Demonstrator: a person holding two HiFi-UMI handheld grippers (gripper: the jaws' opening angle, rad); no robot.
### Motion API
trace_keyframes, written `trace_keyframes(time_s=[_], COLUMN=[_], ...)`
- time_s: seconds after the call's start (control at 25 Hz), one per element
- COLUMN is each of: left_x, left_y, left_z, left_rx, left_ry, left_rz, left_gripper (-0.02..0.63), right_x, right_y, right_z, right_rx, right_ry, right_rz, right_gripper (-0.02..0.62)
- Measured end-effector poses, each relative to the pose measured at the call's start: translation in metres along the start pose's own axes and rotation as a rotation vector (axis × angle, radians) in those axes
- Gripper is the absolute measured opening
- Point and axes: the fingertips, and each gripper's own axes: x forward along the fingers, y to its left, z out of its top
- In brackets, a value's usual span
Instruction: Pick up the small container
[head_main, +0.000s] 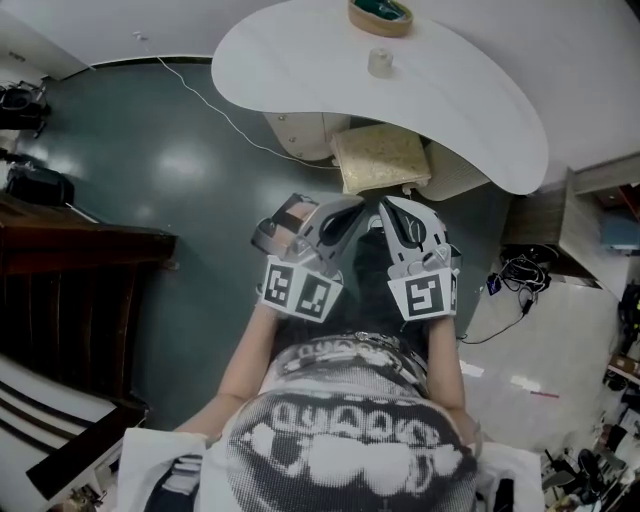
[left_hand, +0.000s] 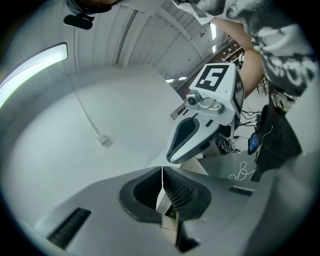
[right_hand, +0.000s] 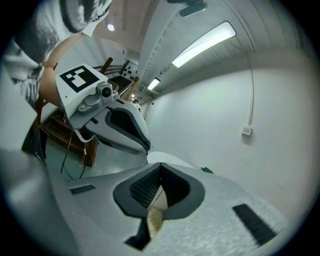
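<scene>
Head view: the small container (head_main: 380, 62) stands near the far edge of the tabletop (head_main: 300, 70), just in front of a bowl (head_main: 380, 15). The left tongs (left_hand: 162, 172) and right tongs (right_hand: 160, 167) hang well short of it, both pressed together, empty.

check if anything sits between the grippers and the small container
A cushioned chair stands between the left gripper, the right gripper and the small container, tucked under the table. On the tabletop, nothing blocks it.

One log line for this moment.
phase: pre-reach | left claw: shut, empty | right claw: shut, empty | small container: on white table, untouched
</scene>
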Motion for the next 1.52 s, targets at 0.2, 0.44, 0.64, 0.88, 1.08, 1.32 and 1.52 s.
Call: trace_keyframes(time_s=[0.2,0.44,0.64,0.88,1.08,1.32,1.52], left_x=[0.033,0.082,0.125,0.157,0.178,0.191,0.196], left_y=[0.025,0.066,0.092,0.116,0.13,0.145,0.154], left_z=[-0.01,-0.029,-0.035,-0.049,-0.056,-0.069,-0.077], left_rx=[-0.009,-0.035,-0.046,-0.057,-0.062,-0.068,-0.073], left_ry=[0.04,0.103,0.146,0.199,0.228,0.26,0.281], left_rz=[0.035,0.094,0.128,0.157,0.185,0.216,0.23], left_gripper=[0.005,0.005,0.005,0.005,0.005,0.005,0.005], right_x=[0.028,0.077,0.113,0.144,0.165,0.193,0.215], right_y=[-0.035,-0.081,-0.124,-0.149,-0.17,-0.189,-0.203], right_z=[-0.01,-0.026,-0.036,-0.051,-0.061,-0.079,-0.097], right_rx=[-0.001,-0.032,-0.1,-0.105,-0.117,-0.122,-0.119], right_ry=[-0.028,-0.044,-0.052,-0.066,-0.071,-0.054,-0.034], right_rz=[0.034,0.128,0.194,0.267,0.3,0.316,0.31], right_gripper=[0.003,0.003,0.003,0.003,0.003,0.003,0.006])
